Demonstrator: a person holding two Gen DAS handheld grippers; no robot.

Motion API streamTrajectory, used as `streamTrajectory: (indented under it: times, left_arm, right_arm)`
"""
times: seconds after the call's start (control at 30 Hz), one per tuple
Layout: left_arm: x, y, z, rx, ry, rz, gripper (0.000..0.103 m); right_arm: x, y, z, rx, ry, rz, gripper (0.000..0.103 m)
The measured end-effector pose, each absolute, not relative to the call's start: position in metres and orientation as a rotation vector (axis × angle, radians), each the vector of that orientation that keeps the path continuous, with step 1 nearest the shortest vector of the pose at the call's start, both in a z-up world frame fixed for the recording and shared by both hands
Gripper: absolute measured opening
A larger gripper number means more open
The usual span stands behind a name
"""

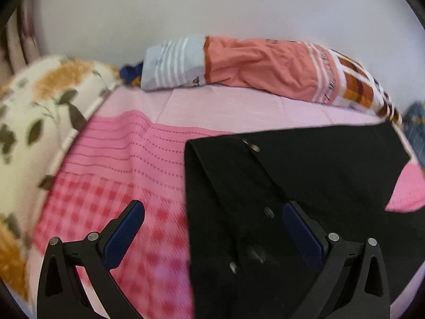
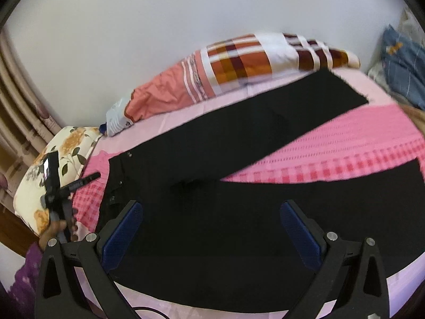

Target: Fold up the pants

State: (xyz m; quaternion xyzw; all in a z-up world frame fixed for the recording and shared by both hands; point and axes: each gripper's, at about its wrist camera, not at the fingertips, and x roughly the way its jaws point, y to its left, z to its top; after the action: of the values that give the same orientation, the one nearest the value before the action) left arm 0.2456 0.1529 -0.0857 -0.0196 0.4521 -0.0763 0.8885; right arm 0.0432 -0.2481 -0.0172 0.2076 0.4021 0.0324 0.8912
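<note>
Black pants (image 2: pixel 212 226) lie spread flat on a pink bed cover (image 2: pixel 345 154), the legs apart in a V, one leg reaching toward the far pillow. In the left wrist view the waistband end (image 1: pixel 292 186) with metal buttons lies under the gripper. My left gripper (image 1: pixel 213 212) is open, hovering over the waistband's left edge, holding nothing; it also shows at the left of the right wrist view (image 2: pixel 57 186). My right gripper (image 2: pixel 211 212) is open above the near leg and crotch area, holding nothing.
A long orange and checked bolster pillow (image 1: pixel 265 66) lies along the white wall. A floral pillow (image 1: pixel 39 111) sits at the left end of the bed. Blue fabric (image 2: pixel 403 63) lies at the far right. Curtains (image 2: pixel 21 111) hang at the left.
</note>
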Motion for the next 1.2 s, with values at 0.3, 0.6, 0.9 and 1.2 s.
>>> streamTrajectory:
  times: [0.3, 0.6, 0.9, 1.2]
  left_arm:
    - [0.331, 0.182, -0.127, -0.144, 1.061, -0.360, 0.084]
    - [0.367, 0.174, -0.142, -0.195, 1.121, -0.398, 0.036]
    - [0.292, 0.151, -0.080, -0.137, 0.872, -0.339, 0.016]
    - [0.158, 0.109, -0.036, -0.172, 0.733, -0.401, 0.016]
  right_arm:
    - [0.061, -0.248, -0.038, 0.449, 0.911, 0.038, 0.103]
    - [0.073, -0.248, -0.054, 0.474, 0.974, 0.016, 0.103]
    - [0.102, -0.271, -0.040, 0.608, 0.924, 0.114, 0.103]
    - [0.224, -0.284, -0.070, 1.031, 1.011, 0.450, 0.103]
